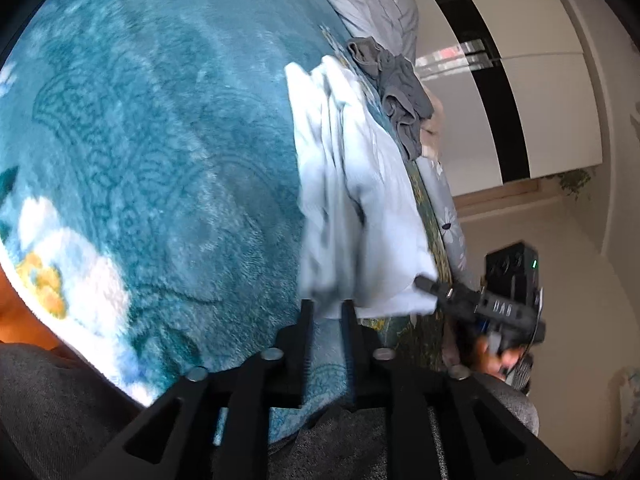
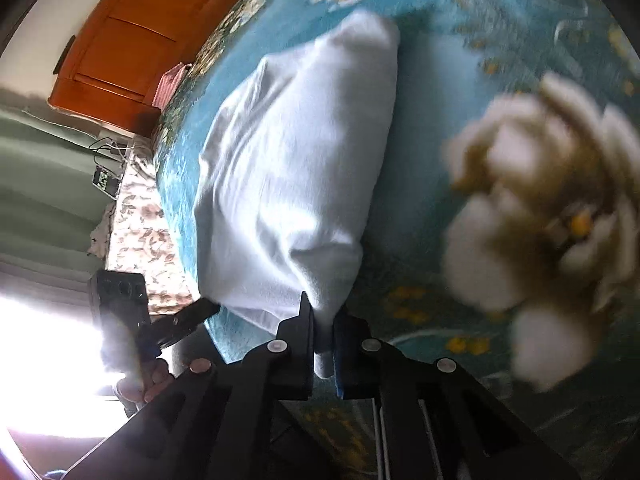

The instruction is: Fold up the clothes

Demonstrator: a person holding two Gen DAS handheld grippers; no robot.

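Both claws are on the shirt [image 1: 352,200] here, a pale blue-white garment that runs down the middle of each view and hangs bunched over the teal blanket [image 1: 160,140], and the step in hand looks like carrying one edge across to make a fold. To do it well, I'd say keep the two held corners level and the cloth between them taut, lower the far end onto the blanket first, then lay the rest down smoothly so no crease gets trapped underneath (the fabric is already gathered into long vertical folds in the left view, so a gentle shake or stretch before it lands may help). Left gripper [image 1: 326,312] at bottom centre of its own view: jaws nearly closed, with the shirt's lower edge pinched between them. Right gripper [image 2: 322,328], bottom centre of its view: jaws narrowed to a slim gap, and a tail of white cloth pokes down through them, so it clearly has a corner clamped. In the left view the right gripper also shows at lower right, its tip touching the shirt's corner. A grey garment [image 1: 396,96] lies crumpled near the upper right of the left view, beside the shirt, waiting its turn. Motion blur smears the flower pattern [image 2: 552,220] at the right.
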